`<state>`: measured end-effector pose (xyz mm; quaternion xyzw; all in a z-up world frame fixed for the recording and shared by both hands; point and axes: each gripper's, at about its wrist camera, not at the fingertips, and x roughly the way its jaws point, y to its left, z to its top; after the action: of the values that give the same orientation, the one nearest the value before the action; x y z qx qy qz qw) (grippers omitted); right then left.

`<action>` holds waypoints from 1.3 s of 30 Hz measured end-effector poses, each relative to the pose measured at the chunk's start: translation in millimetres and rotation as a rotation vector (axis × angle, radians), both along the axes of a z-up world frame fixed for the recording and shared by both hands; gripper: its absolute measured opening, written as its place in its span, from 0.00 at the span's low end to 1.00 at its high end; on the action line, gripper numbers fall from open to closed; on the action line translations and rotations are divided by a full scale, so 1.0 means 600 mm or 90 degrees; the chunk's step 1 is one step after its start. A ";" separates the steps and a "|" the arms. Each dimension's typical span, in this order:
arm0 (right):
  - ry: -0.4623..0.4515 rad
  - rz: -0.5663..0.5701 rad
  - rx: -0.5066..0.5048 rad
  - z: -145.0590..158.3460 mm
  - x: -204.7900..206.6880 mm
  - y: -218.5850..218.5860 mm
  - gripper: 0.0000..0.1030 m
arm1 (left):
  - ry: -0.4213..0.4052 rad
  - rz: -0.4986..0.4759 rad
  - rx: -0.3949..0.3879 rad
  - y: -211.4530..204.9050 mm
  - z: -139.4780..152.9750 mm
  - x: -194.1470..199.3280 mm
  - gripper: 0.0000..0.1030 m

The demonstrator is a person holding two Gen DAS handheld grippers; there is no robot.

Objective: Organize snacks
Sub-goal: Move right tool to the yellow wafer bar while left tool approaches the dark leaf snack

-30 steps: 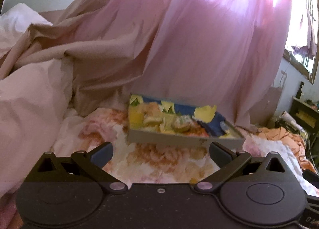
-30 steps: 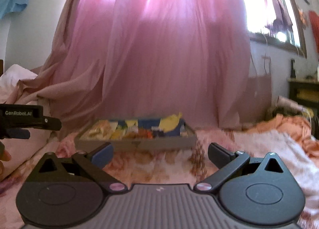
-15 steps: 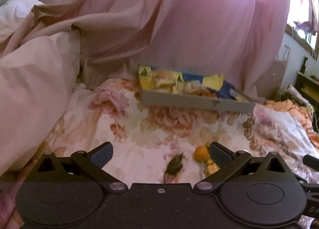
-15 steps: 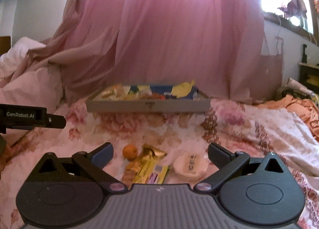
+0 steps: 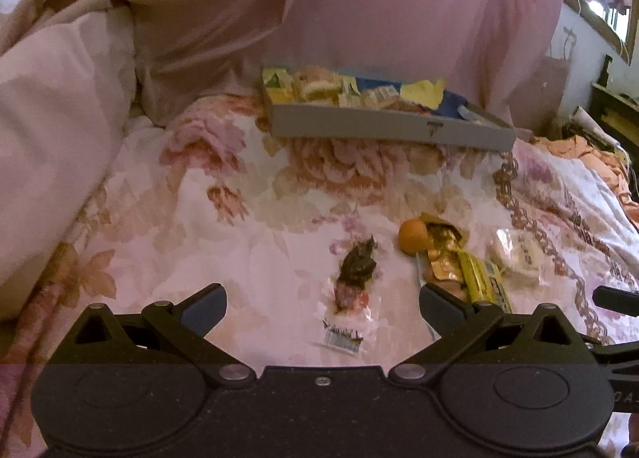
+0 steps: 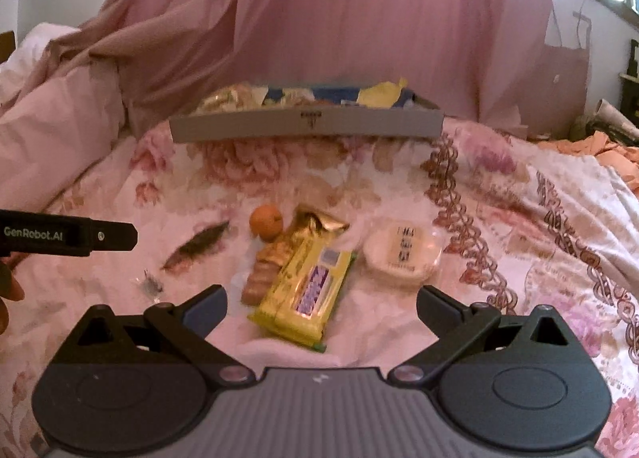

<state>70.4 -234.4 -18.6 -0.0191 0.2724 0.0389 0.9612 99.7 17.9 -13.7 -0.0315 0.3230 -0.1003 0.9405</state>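
Observation:
Loose snacks lie on the floral bedspread: a small orange [image 6: 266,221], a gold-wrapped snack [image 6: 303,234], a yellow wrapped bar [image 6: 309,290], a round white packaged cake [image 6: 401,250] and a dark clear-wrapped snack [image 5: 355,268]. Behind them stands a grey tray [image 6: 307,124] holding several snacks. My right gripper [image 6: 321,306] is open just above the yellow bar. My left gripper [image 5: 321,306] is open over the dark snack, the orange [image 5: 413,236] off to its right. Neither holds anything.
A pink curtain [image 6: 359,18] hangs behind the tray. A heaped pink duvet [image 5: 52,130] rises on the left. Orange cloth [image 6: 615,150] and dark furniture [image 5: 615,114] lie at the far right. A person's hand [image 6: 8,294] shows at the left edge.
Both cameras have tilted down toward the bed: the tray has moved up in both views and the loose snacks have come into sight. Both grippers stay open.

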 end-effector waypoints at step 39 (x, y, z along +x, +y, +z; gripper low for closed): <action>0.068 0.031 0.097 -0.061 0.111 -0.016 0.95 | 0.024 -0.131 0.121 -0.039 -0.069 0.083 0.99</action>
<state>136.7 -243.8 -55.3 0.0498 0.3186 0.0838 0.9429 149.5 -5.5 -54.9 0.0893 0.3500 -0.1647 0.9178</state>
